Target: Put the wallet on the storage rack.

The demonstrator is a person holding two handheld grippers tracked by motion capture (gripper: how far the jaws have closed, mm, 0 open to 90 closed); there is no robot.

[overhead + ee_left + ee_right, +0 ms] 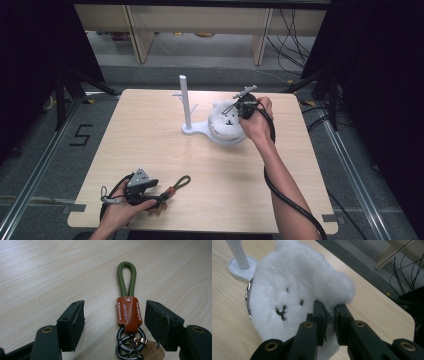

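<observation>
Keychain (127, 312) lies on the table (150, 145) straight ahead of your left gripper (113, 320), its long axis running directly away from you in the left gripper view: olive cord loop (127, 277) at the far end, orange leather tab in the middle, dark rings (130, 345) nearest the gripper body. In the high view it sits at the near left of the table, just beyond your left hand (122, 210), well apart from your right.

Left gripper: jaws spread wide, one either side of the leather tab, neither pad touching it. The tab sits closer to the right-hand pad (160, 322) than the left in that view, so closing as it stands would likely push it sideways before it clamps; centre first.

Right gripper (329, 317): jaws drawn nearly together on the edge of the white plush pouch (294, 290), fur pinched between the pads. Exactly how much fabric is caught is hard to read through the fluff. The pouch rests on the base of the white stand (185, 100), far right of centre.
</observation>
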